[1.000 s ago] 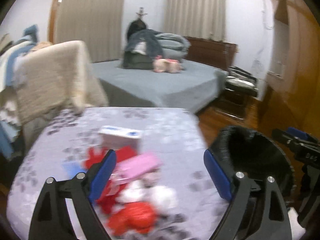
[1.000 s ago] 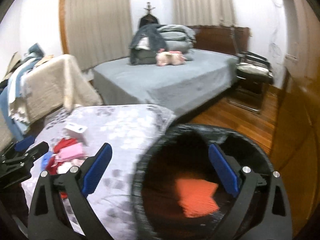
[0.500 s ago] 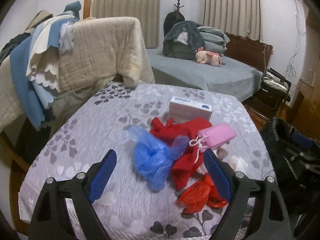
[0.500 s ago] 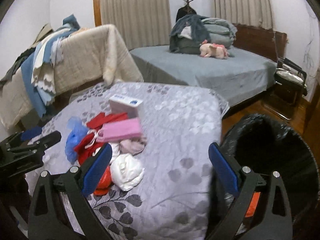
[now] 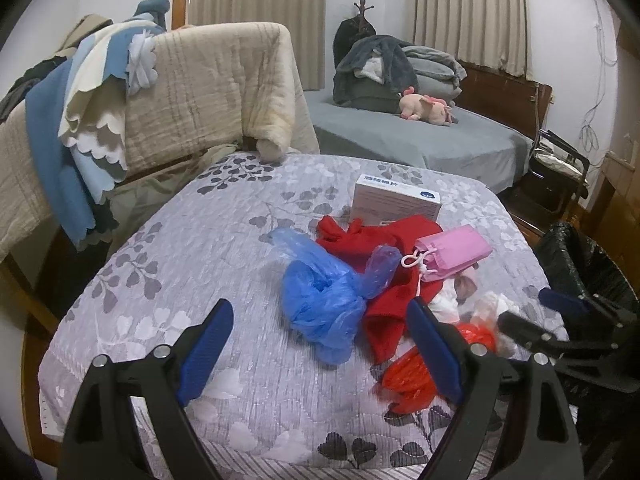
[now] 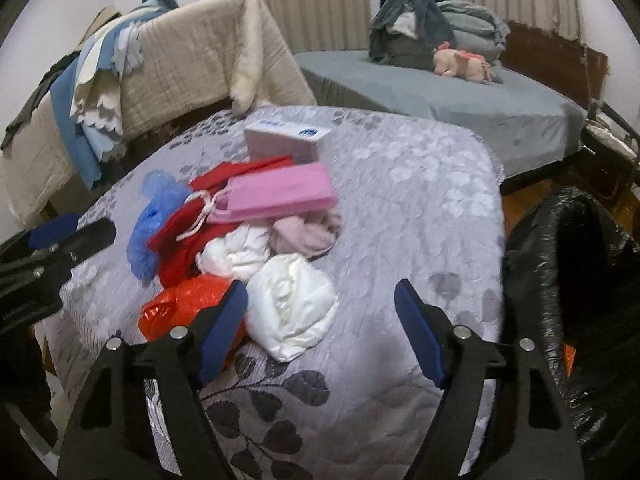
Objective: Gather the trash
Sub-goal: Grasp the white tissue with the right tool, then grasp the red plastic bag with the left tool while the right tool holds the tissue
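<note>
The trash is lying in a loose heap on the table (image 5: 224,240), toward its right side near the bin (image 6: 568,264): a blue bag (image 5: 320,300), red cloth (image 5: 384,248), a pink pack (image 5: 452,252), a red bag (image 6: 184,308), a white wad (image 6: 296,304), a pinkish rag (image 6: 308,232) and a box (image 5: 396,200) just behind. Nearly all of it is looking light, soft and crushable; the plastic bags are probably slippery, so pinching a bunched fold near the middle should be holding better than a thin edge. The box is stiff and is wanting a hold across its narrow sides. The left gripper (image 5: 320,344) is hovering with its jaws spread wide and nothing in them, aiming at the blue bag. The right gripper (image 6: 320,332) is likewise gaping and carrying nothing, hanging just over the white wad, the nearest piece to it. Compared with a second ago, both views are showing a swing away from the bin, which then was filling the right view with an orange scrap inside, toward the heap; over the last half second both grippers are closing in on it, and the heap itself is lying unchanged.
</note>
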A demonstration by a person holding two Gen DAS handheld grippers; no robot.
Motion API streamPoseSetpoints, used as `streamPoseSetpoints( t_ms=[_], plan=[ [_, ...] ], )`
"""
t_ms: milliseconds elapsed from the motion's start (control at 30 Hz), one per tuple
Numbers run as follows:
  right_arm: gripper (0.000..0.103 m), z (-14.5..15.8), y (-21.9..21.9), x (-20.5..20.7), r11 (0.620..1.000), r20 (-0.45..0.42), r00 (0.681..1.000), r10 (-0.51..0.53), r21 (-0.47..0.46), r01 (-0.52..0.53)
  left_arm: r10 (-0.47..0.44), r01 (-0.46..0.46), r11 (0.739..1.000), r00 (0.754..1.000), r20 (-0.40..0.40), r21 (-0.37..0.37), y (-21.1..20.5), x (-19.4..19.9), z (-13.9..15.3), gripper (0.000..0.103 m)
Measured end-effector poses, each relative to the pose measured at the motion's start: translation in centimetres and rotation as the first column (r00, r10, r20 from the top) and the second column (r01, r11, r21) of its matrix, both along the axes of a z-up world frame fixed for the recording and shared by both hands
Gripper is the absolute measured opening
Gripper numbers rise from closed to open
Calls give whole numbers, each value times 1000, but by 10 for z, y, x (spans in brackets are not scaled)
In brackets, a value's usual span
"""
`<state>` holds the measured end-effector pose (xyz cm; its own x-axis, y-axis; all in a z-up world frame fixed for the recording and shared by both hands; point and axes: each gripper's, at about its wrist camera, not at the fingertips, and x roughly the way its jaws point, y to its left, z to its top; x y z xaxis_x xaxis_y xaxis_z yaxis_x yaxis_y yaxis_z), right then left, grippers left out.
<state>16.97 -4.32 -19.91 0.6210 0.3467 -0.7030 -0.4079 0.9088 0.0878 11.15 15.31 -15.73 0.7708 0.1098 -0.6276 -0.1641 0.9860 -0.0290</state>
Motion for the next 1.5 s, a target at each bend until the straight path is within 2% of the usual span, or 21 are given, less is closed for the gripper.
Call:
streamPoseSetpoints(
  t_ms=[167, 233, 267, 400, 800, 1000, 1300, 1500],
  plan=[
    [63, -10, 7, 3, 1000, -34, 999, 26, -7, -27, -1, 1, 1000, 1000, -2, -2, 1, 0, 0, 86],
    [56, -13, 10, 4, 999, -54, 997, 50, 5, -49, -3, 3, 1000, 1000, -4, -5, 1, 1, -1, 86],
    [47, -15, 10, 4, 998, -67, 995, 68, 19, -66, -5, 5, 1000, 1000, -5, -4, 1, 0, -2, 86],
    [35, -11, 9, 5, 996, -69, 994, 84, 38, -81, -11, 11, 1000, 1000, -5, -8, -1, 0, 0, 86],
    [34, 26, -37, -2, 999, 3, 1000, -8, 50, 8, -88, 87, 995, 996, -7, -50, -39, 3, 1, 86],
    [34, 30, -55, -6, 998, 17, 999, -36, 52, 35, -122, 121, 992, 992, -16, -44, -67, 6, -8, 85],
    [34, 26, -66, -8, 997, 8, 998, -56, 60, 55, -115, 112, 993, 990, -84, -32, -86, 12, -35, 69],
    [34, 25, -70, -8, 996, 6, 998, -63, 64, 63, -137, 135, 990, 986, -91, -28, -92, 13, -40, 50]
  ],
)
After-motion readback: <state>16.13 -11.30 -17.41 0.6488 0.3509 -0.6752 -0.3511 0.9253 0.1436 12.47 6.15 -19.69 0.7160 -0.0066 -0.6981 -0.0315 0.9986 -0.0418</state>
